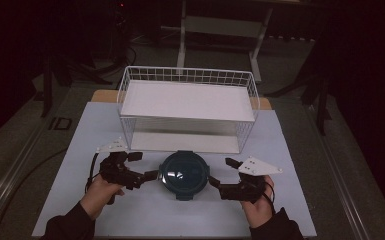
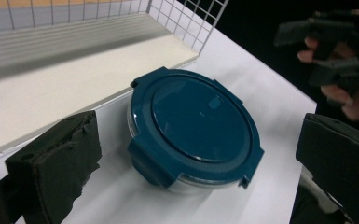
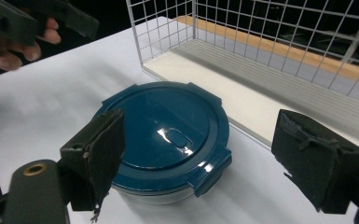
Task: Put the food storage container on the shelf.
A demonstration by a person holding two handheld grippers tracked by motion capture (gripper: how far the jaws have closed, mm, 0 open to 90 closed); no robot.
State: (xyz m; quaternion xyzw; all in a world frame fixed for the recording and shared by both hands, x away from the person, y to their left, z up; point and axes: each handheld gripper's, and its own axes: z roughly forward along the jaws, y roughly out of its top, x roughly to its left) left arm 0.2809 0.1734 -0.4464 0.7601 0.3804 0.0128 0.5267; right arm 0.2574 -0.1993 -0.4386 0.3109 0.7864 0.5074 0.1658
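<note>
A round container with a dark teal clip-on lid (image 1: 184, 175) (image 2: 198, 112) (image 3: 168, 126) sits on the white tabletop, just in front of the wire rack. My left gripper (image 1: 144, 166) (image 2: 198, 137) is at the container's left side, open, its black pads apart and off the lid. On the opposite side my right gripper (image 1: 221, 171) (image 3: 200, 144) faces the container, also open, with the lid showing between its pads and untouched. Each gripper view shows the other gripper farther off, held in a hand.
A white wire rack (image 1: 187, 100) with a flat upper shelf and a white base plate stands behind the container. The white tabletop (image 1: 80, 200) has bare room to the left, right and front. Dark floor and a stand's legs lie beyond the table.
</note>
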